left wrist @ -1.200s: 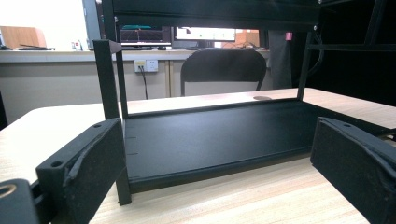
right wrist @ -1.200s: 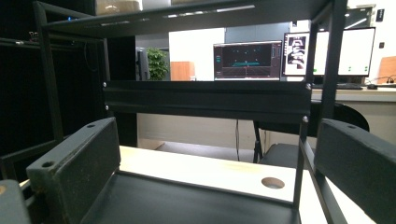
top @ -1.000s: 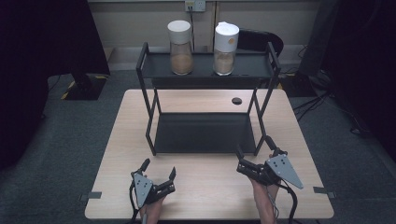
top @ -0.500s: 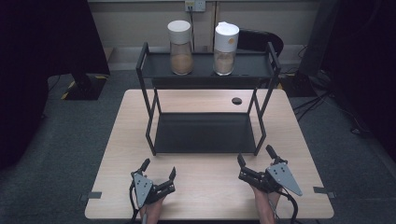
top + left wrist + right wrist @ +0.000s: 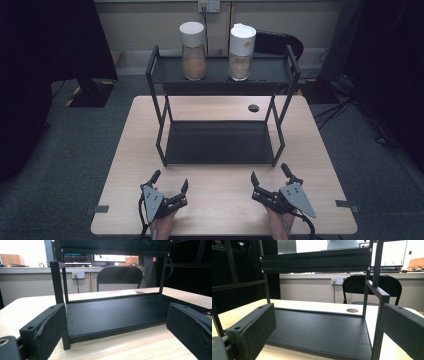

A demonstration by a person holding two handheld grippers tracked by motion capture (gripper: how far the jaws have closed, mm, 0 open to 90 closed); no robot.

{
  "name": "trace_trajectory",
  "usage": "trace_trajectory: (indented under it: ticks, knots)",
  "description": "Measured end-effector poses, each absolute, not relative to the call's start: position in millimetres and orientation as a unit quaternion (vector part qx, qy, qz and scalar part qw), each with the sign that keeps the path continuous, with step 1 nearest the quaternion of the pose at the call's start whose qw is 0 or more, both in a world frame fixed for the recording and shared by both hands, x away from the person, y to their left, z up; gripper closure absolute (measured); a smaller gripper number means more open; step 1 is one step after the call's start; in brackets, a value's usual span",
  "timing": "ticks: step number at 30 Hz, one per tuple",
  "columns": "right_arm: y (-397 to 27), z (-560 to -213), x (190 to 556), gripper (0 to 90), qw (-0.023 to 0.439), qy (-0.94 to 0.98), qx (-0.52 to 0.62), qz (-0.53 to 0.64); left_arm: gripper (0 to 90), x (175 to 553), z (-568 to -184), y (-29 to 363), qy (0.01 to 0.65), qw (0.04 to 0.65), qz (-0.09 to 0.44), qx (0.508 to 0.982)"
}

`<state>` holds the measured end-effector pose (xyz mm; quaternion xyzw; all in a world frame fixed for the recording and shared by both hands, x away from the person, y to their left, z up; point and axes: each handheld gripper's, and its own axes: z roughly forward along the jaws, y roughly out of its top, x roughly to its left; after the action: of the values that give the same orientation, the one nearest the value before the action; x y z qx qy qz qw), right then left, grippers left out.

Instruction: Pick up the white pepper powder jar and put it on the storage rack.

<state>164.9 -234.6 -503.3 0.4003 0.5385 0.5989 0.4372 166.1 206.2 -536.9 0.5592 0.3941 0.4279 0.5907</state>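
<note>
high view: left gripper (image 5: 170, 182) and right gripper (image 5: 270, 175) gape before rack (image 5: 220, 142).

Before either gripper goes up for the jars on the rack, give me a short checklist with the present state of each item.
1. Left gripper open, holding nothing: ok.
2. Right gripper open, holding nothing: ok.
3. Left jar upright on the rack's top shelf, lid on: ok.
4. Right jar upright beside it, apart from it: ok.
5. Lower shelf bare: ok.
6. Lids screwed tight: cannot tell.
</note>
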Motion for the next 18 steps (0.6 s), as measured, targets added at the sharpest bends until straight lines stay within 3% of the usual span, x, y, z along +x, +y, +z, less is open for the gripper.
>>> trace_trajectory:
  ticks: [18]
  knots:
    - [-236, -528, 161, 0.0, 0.442, 0.546, 0.398, 0.591, 2.5, 166, -537, 206, 0.395, 0.59, 0.429, 0.559]
